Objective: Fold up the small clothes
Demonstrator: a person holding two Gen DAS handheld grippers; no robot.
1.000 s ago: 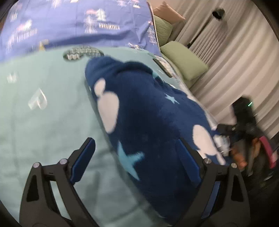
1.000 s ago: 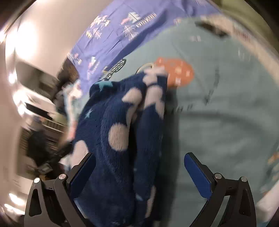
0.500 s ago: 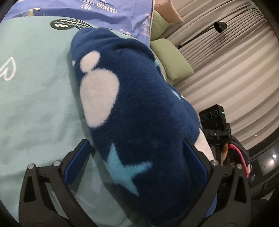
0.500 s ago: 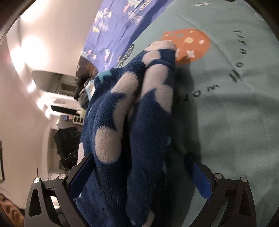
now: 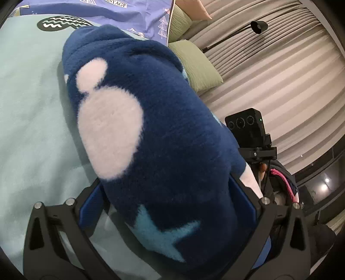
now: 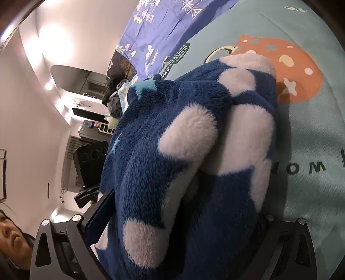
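Observation:
A folded bundle of dark blue fleece (image 5: 163, 133) with white blobs and light blue stars lies on the mint-green blanket (image 5: 28, 120). My left gripper (image 5: 166, 191) stands wide open around its near end. The fleece fills the gap between the blue pads (image 5: 90, 204), and I cannot see them squeezing it. From the other side, the same fleece (image 6: 172, 163) fills the wide-open right gripper (image 6: 185, 206). Its left pad (image 6: 101, 215) shows beside the cloth, while its right finger is mostly hidden behind the fleece.
The blanket (image 6: 312, 150) carries an orange print (image 6: 301, 71) just beyond the bundle. A purple-blue sheet (image 5: 120, 13) lies farther back. Green pillows (image 5: 198, 64) and pleated curtains (image 5: 280, 81) stand to the right. The right gripper's camera block (image 5: 248, 127) shows past the bundle. A person (image 6: 13, 241) is at the lower left.
Both grippers have come in closer and lower onto the fleece bundle, which now fills the space between each pair of jaws. The left jaws have spread a little wider.

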